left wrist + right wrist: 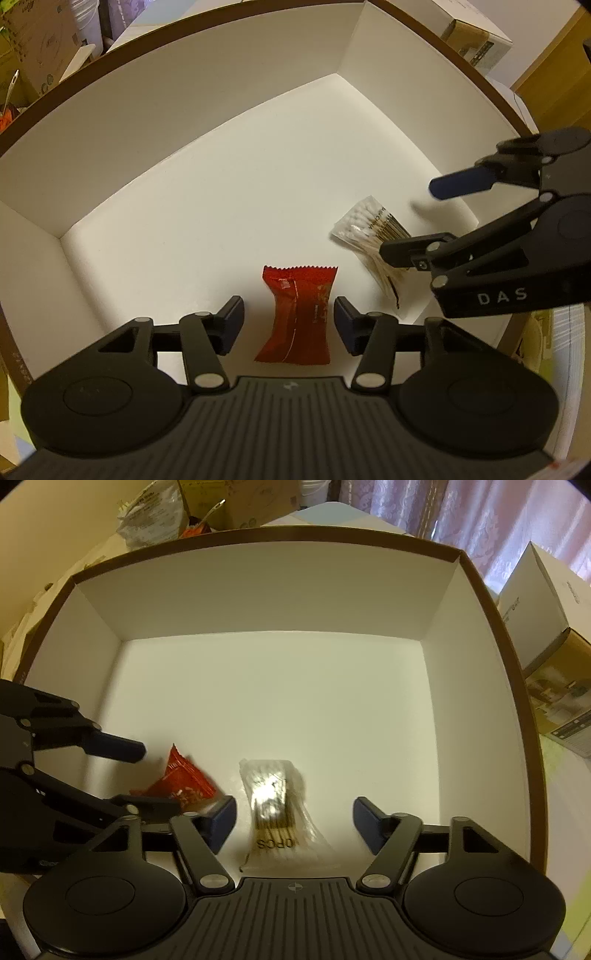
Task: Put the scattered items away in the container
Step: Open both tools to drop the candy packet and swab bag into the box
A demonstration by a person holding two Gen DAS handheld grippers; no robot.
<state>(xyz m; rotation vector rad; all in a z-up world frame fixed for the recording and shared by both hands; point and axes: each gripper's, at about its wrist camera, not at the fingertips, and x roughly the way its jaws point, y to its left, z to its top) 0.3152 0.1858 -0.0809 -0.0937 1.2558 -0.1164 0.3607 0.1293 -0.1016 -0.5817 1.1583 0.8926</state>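
Both grippers hang inside the white box, jaws spread and empty: the left gripper straddles a red snack packet lying flat low in the centre of its view, apparently just let go there. The right gripper hovers likewise over a clear bag of cotton swabs, which rests on the box floor just beside the packet, near the close wall.

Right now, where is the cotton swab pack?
The cotton swab pack lies on the floor of the white box, between the open right gripper's fingers, with the red snack packet at its left.
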